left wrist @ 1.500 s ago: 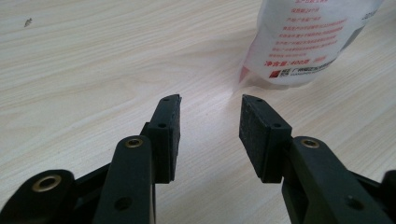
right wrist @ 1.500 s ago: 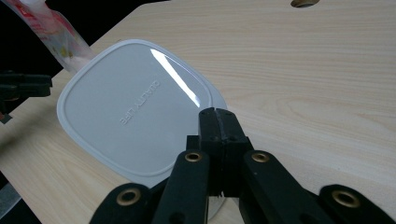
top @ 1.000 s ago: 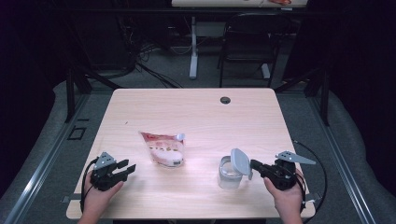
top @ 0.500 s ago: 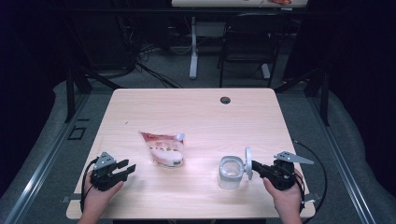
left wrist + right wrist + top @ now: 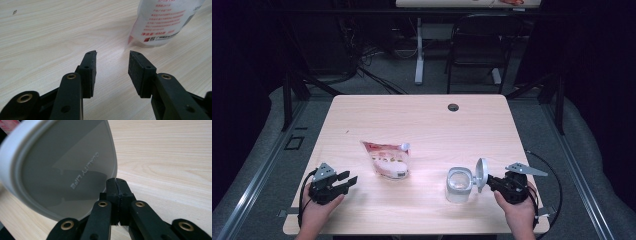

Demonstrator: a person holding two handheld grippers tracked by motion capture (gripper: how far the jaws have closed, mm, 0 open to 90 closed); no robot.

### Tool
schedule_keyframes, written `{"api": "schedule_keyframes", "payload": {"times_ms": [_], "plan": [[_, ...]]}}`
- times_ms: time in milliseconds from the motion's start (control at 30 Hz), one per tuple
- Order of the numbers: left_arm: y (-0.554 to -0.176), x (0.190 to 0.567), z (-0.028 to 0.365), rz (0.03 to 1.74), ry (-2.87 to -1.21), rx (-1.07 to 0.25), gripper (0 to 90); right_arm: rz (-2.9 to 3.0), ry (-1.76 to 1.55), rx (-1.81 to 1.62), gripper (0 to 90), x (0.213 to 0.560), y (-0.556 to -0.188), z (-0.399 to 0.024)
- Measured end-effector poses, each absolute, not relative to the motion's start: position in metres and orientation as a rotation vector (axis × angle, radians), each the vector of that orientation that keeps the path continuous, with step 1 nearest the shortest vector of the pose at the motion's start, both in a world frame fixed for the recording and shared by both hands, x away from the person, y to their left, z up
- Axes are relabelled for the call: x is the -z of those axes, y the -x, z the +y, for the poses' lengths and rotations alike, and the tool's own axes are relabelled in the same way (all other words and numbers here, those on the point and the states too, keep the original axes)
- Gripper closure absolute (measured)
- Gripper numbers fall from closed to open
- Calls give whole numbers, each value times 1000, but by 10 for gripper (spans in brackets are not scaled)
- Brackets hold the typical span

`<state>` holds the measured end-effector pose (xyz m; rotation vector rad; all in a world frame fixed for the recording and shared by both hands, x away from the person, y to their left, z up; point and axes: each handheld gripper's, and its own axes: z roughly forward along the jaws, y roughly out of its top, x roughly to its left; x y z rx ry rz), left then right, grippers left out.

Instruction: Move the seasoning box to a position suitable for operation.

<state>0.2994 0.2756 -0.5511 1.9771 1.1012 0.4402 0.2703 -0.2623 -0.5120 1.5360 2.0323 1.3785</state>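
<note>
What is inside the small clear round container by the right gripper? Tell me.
Nothing shows inside the clear round container: its open mouth looks pale and see-through. Its grey-and-white lid is off, pinched in the right gripper. The container's very bottom is too small to judge.

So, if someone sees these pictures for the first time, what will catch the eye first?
Probably the grey lid, held on edge by the right gripper just beside the open clear jar near the front right of the table. Next, the white and red pouch lying at the middle, with the left gripper open and empty at the front left.
</note>
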Motion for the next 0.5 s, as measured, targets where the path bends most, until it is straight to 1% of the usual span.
{"api": "schedule_keyframes", "payload": {"times_ms": [500], "plan": [[-299, 550, 277, 1099, -1980, -443, 581, 2011, -1531, -1301, 835, 517, -260, -274]]}}
